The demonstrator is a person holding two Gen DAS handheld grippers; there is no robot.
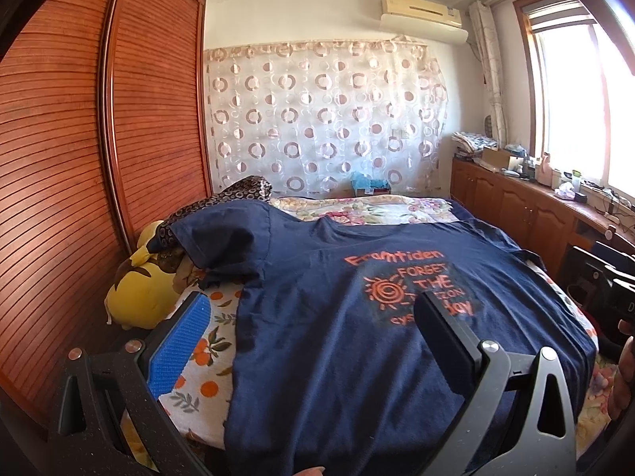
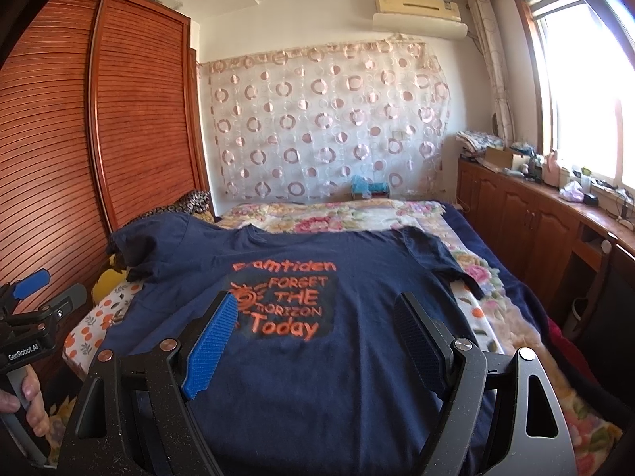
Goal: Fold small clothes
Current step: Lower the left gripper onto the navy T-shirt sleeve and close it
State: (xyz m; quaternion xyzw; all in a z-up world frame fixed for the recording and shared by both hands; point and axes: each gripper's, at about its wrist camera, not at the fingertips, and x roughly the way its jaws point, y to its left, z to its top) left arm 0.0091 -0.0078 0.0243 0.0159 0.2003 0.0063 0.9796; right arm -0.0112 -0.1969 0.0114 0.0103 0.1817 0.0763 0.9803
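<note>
The navy T-shirt (image 2: 317, 357) lay flat on the bed (image 2: 468, 301), collar away; both the left tongs (image 1: 313, 341) and the right tongs (image 2: 317, 341) hovered wide, empty, above its hem.

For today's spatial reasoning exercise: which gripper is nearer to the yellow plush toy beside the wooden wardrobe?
Left. The left gripper hangs over the navy T-shirt's edge close by the yellow plush toy; the right gripper sits over the shirt's middle, farther away.

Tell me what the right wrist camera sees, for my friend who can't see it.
A navy blue cotton T-shirt with orange lettering lies flat on a floral-quilted bed, framed by the open right hand-held gripper. A slatted wooden wardrobe stands left.
</note>
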